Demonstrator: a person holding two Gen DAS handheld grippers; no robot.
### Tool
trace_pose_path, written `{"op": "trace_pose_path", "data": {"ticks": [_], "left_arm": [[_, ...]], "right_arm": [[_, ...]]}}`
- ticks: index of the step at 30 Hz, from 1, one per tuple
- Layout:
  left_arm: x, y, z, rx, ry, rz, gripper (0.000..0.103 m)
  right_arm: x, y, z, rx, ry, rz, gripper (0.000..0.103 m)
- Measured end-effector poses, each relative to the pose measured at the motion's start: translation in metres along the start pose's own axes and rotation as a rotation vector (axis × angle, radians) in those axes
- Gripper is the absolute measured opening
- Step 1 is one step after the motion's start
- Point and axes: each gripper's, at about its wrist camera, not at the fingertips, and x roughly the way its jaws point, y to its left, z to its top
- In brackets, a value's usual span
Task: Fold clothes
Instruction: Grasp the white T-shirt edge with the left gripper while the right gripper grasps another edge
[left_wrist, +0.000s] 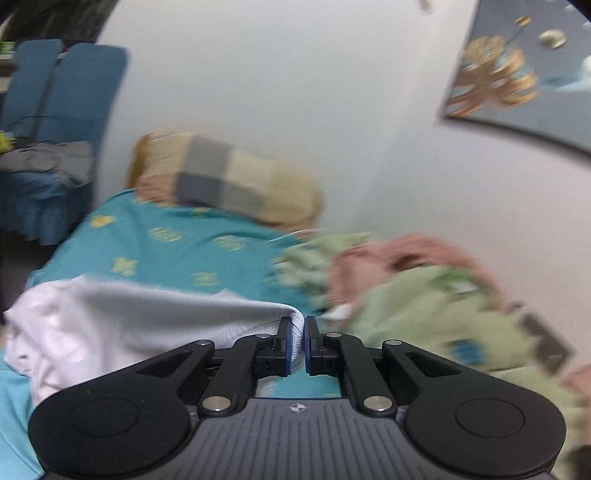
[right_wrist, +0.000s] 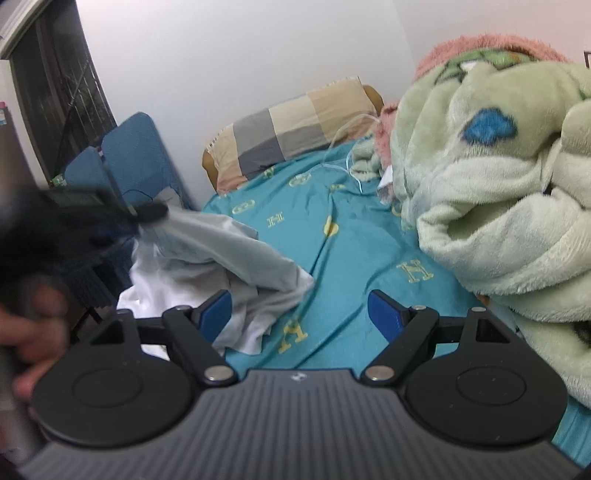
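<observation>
Pinching hem of crumpled white cotton garment (left_wrist: 122, 321) in left tongs (left_wrist: 297, 341), we hold right tongs (right_wrist: 300, 314) released; garment at bed's (right_wrist: 354, 236) nine o'clock. Risk: thin hem slips, fold collapses.

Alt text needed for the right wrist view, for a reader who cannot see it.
The open right gripper hovers over a teal bed sheet, while the blurred left gripper lifts a white garment by one edge. A green fleece blanket is heaped at right, and a checked pillow lies against the wall.

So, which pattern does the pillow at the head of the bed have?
The pillow has beige and grey checks, clearest in the right wrist view.
</observation>
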Motion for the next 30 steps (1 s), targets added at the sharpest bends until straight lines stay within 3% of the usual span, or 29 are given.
{"op": "trace_pose_path", "data": {"ticks": [4,7,12,15,17,20,22,24,26,28,30], "left_arm": [[-0.029,-0.033,-0.010,0.034,0.042,-0.041,0.007],[-0.044,-0.029,-0.027,-0.005,0.064,-0.035,0.007],[-0.075,0.004,-0.046,-0.123,0.048,-0.081,0.007],[-0.087,0.025,-0.051,-0.175,0.027,-0.108,0.007],[-0.090,0.038,-0.054,-0.191,0.023,-0.115,0.007],[-0.091,0.051,-0.058,-0.215,0.004,-0.118,0.008],[-0.090,0.059,-0.062,-0.233,-0.003,-0.119,0.009],[-0.087,0.065,-0.066,-0.245,-0.003,-0.119,0.011],[-0.085,0.068,-0.068,-0.248,0.001,-0.114,0.020],[-0.087,0.070,-0.072,-0.257,0.002,-0.101,0.021],[-0.089,0.072,-0.079,-0.243,0.015,-0.067,0.029]], "right_arm": [[-0.018,0.005,0.002,-0.036,-0.060,0.023,0.082],[-0.029,0.011,-0.001,-0.059,-0.073,0.061,0.082],[-0.029,0.039,-0.015,-0.164,-0.038,0.170,0.082],[-0.029,0.056,-0.023,-0.228,-0.021,0.233,0.072],[-0.023,0.072,-0.026,-0.268,-0.039,0.256,0.071],[-0.016,0.087,-0.027,-0.295,-0.044,0.297,0.048],[-0.013,0.089,-0.026,-0.271,-0.026,0.318,0.021],[-0.010,0.084,-0.025,-0.224,-0.004,0.328,0.016],[-0.007,0.074,-0.022,-0.155,0.016,0.330,0.013],[-0.003,0.063,-0.017,-0.077,0.034,0.329,0.008],[-0.001,0.050,-0.012,0.005,0.037,0.337,0.005]]}}
